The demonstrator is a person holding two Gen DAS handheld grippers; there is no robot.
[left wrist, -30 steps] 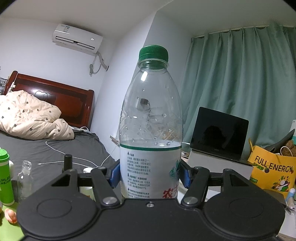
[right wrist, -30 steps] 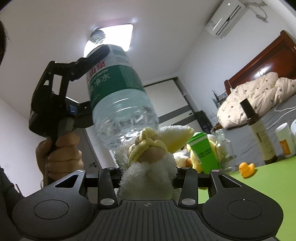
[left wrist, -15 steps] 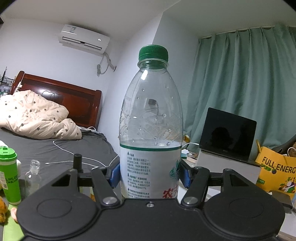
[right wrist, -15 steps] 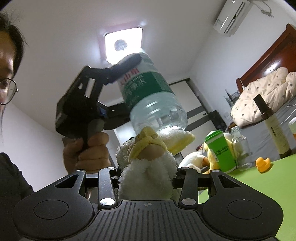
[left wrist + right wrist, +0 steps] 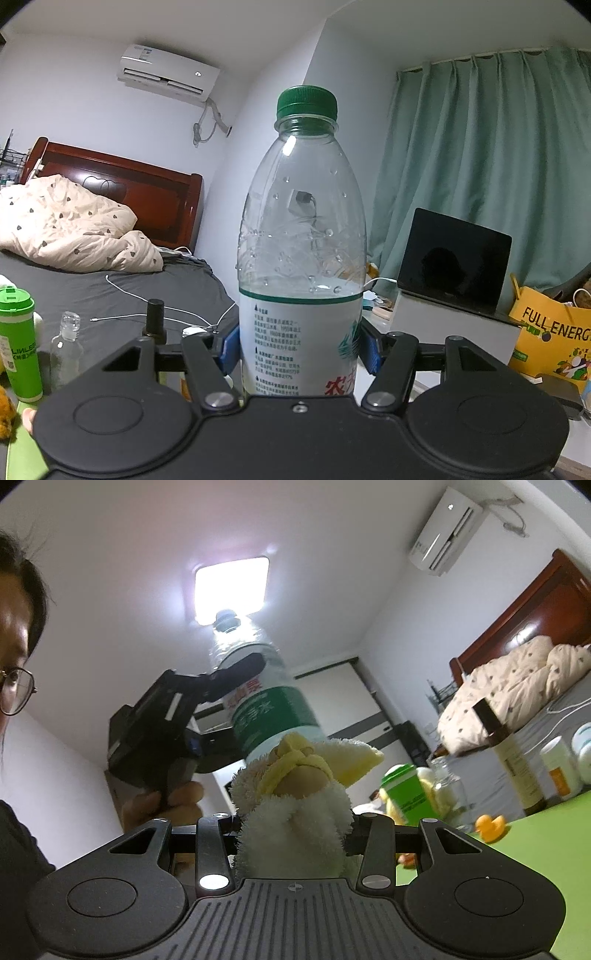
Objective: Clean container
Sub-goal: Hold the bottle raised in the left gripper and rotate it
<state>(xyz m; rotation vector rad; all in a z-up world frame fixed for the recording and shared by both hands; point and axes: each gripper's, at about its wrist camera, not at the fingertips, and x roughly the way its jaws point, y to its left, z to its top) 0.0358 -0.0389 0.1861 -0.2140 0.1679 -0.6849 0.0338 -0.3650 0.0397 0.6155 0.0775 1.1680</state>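
The left gripper [image 5: 301,352] jaws clamp the capped bottle [image 5: 303,240] upright in the air, exposing its base to the cloth [image 5: 295,805] pinched in the right gripper [image 5: 293,829] below.

The bottle [image 5: 301,258] stands upright between the left tongs [image 5: 300,349], with the laptop [image 5: 453,260] behind-right and the bed [image 5: 110,288] behind-left.

Open air above and to both sides of raised water bottle [image 5: 258,705]; left gripper [image 5: 301,349] blocks its lower label flanks. Towel [image 5: 295,808] crowds the bottle base. Green table [image 5: 535,849] far edge cluttered: green cup [image 5: 404,794], glass jar [image 5: 448,794], tall bottle [image 5: 513,760], rubber duck [image 5: 489,826]
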